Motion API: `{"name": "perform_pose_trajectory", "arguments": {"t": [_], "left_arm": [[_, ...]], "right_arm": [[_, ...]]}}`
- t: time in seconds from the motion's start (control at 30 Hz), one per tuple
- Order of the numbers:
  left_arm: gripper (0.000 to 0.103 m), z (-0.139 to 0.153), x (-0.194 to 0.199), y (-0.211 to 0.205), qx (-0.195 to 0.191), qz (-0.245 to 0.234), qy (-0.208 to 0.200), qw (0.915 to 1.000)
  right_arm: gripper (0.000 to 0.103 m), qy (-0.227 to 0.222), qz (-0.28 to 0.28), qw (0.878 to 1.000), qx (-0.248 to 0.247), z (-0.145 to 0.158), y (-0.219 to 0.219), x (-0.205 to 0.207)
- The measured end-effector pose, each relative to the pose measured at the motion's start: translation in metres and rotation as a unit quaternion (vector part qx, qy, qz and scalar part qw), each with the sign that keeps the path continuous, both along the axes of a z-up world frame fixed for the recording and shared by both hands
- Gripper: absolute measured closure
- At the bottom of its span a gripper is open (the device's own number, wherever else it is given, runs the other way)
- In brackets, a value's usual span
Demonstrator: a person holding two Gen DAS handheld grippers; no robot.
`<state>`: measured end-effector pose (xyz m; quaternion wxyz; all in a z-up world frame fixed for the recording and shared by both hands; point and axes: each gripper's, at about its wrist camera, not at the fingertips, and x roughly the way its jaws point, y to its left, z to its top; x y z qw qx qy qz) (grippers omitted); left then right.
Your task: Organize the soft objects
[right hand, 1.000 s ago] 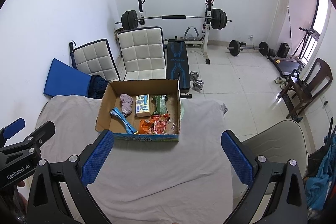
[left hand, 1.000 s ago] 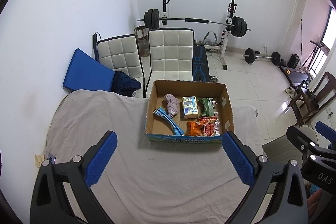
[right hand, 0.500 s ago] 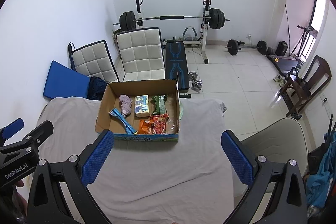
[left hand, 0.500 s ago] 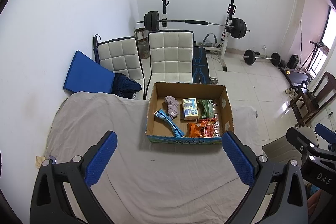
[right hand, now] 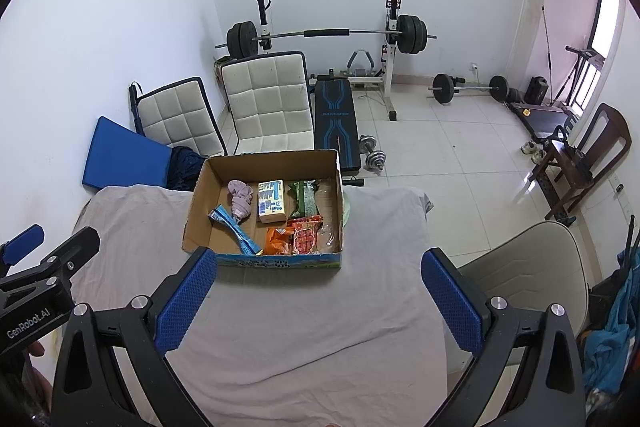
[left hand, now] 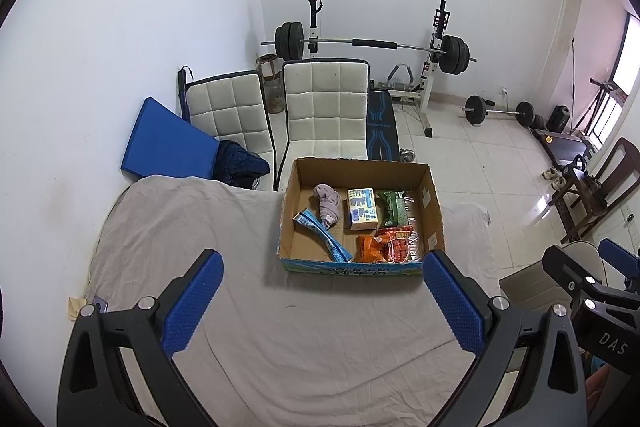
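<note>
An open cardboard box (left hand: 434, 211) (right hand: 198, 195) stands on the far part of a table covered with a grey cloth (left hand: 192, 227) (right hand: 384, 235). In it lie a pale purple rolled cloth (left hand: 327, 201) (right hand: 240, 199), a blue packet (left hand: 320, 235) (right hand: 236, 229), a yellow-blue tissue pack (left hand: 362, 213) (right hand: 272, 205), a green packet (left hand: 390, 207) (right hand: 304, 197) and orange-red snack bags (left hand: 386, 249) (right hand: 294, 241). My left gripper (left hand: 320, 291) and right gripper (right hand: 318, 293) are both open and empty, held above the cloth short of the box.
Two white padded chairs (left hand: 326, 115) (right hand: 266, 107) and a blue mat (left hand: 168, 143) stand behind the table. A barbell rack (left hand: 372, 45), weight bench (right hand: 334, 115) and dumbbells sit on the tiled floor. A beige chair (right hand: 524, 267) stands at the table's right.
Both views have shifted slightly; the box sits a little lower and nearer in frame. Both grippers stay open and empty.
</note>
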<state>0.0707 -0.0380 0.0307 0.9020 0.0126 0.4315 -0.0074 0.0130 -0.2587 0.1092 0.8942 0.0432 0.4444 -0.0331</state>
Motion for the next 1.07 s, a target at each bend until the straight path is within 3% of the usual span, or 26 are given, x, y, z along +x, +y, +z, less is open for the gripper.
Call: {"name": "perform_pose_trajectory", "arguments": {"t": [1.07], "left_arm": [[0.000, 0.0039, -0.0009, 0.0006, -0.001, -0.001, -0.004, 1.0000]], "right_arm": [[0.000, -0.002, -0.002, 1.000, 0.000, 0.0011, -0.0001, -0.0021]]}}
